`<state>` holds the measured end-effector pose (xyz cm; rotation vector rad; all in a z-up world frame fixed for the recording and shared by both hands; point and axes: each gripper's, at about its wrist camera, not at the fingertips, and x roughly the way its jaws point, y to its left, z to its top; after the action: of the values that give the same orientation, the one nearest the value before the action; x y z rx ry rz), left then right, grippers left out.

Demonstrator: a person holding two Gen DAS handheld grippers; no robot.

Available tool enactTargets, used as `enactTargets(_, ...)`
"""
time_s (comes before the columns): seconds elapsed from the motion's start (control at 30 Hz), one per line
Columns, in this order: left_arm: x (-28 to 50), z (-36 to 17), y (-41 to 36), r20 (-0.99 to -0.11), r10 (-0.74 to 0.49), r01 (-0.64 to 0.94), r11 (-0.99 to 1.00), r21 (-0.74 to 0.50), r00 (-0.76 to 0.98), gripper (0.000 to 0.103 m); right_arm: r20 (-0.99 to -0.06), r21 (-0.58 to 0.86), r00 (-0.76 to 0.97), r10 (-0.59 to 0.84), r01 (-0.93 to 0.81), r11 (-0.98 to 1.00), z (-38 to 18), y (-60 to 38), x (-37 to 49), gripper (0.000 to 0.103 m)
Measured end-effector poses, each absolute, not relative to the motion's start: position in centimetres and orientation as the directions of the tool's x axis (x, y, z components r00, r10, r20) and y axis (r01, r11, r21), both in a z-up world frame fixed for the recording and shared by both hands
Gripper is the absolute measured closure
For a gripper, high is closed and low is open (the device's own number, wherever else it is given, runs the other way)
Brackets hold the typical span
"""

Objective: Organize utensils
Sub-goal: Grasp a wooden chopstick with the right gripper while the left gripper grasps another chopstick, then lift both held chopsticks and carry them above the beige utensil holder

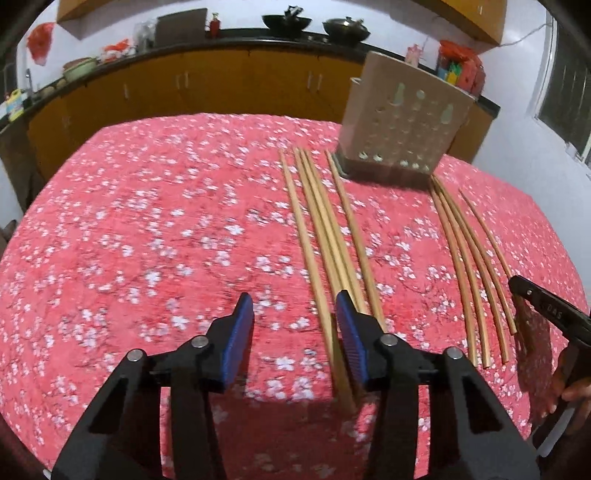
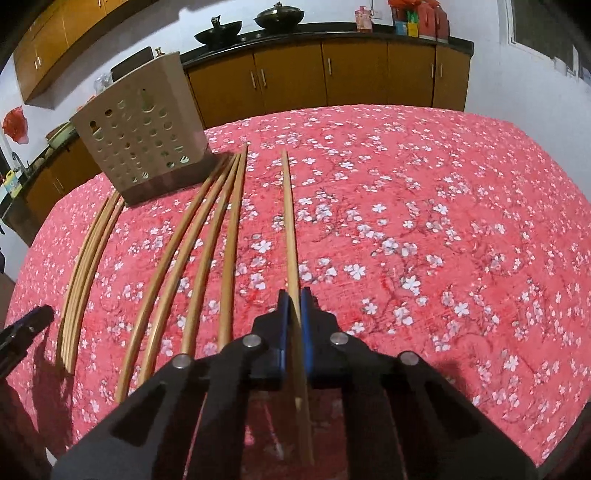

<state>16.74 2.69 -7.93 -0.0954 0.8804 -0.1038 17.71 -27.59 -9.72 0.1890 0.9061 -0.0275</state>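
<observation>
Several wooden chopsticks lie in two groups on a red floral tablecloth (image 1: 166,240), in front of a beige perforated utensil holder (image 1: 402,122) (image 2: 144,136). My left gripper (image 1: 293,295) hangs low over the left group (image 1: 334,236). Its blue pads stand apart, with the leftmost chopstick (image 1: 306,251) between them near the right pad and unpressed. My right gripper (image 2: 294,293) is shut on a single chopstick (image 2: 290,221) that lies apart from its neighbours (image 2: 232,240). That gripper's black tip (image 1: 546,310) shows at the right edge of the left wrist view.
A dark counter over orange cabinets (image 2: 354,77) runs behind the table, with woks (image 2: 279,16) and bottles on it. The tablecloth (image 2: 424,221) stretches bare to the right of the held chopstick. The left gripper's tip (image 2: 26,325) shows at the left edge. A hand (image 1: 576,395) holds the right tool.
</observation>
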Motion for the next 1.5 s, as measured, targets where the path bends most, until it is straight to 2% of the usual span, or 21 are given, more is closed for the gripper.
enactTargets(0.13, 16.9, -8.5, 2.3, -0.781, -0.144, 0.074, 0.989, -0.125, 0.608, 0.075, -0.783, 0.14, 0.621, 0.049, 0.099, 0.985, -9.8, -27.4, 17.6, 0.095)
enactTargets(0.27, 16.8, -8.8, 2.2, -0.784, -0.129, 0.083, 0.992, -0.099, 0.607, 0.081, -0.783, 0.137, 0.62, 0.05, 0.094, 0.986, -9.8, -27.3, 17.4, 0.095)
enactTargets(0.43, 18.0, -9.1, 2.7, -0.787, -0.109, 0.068, 0.994, -0.086, 0.607, 0.094, -0.784, 0.134, 0.618, 0.057, 0.079, 0.988, -9.7, -27.3, 17.7, 0.095)
enactTargets(0.7, 21.4, -8.9, 5.8, -0.79, -0.071, 0.009, 0.997, -0.083, 0.609, 0.095, -0.788, 0.137, 0.614, 0.045, 0.102, 0.985, -9.9, -28.8, 20.4, 0.095)
enactTargets(0.9, 20.7, -8.5, 6.6, -0.772, -0.092, 0.036, 0.995, -0.089, 0.629, 0.095, -0.77, 0.106, 0.637, 0.017, 0.102, 0.989, -10.1, -29.2, 21.1, 0.095)
enactTargets(1.5, 19.8, -8.6, 6.3, -0.774, -0.103, 0.032, 0.994, -0.106, 0.625, 0.095, -0.766, 0.147, 0.64, 0.057, 0.089, 0.985, -9.6, -29.2, 19.4, 0.095)
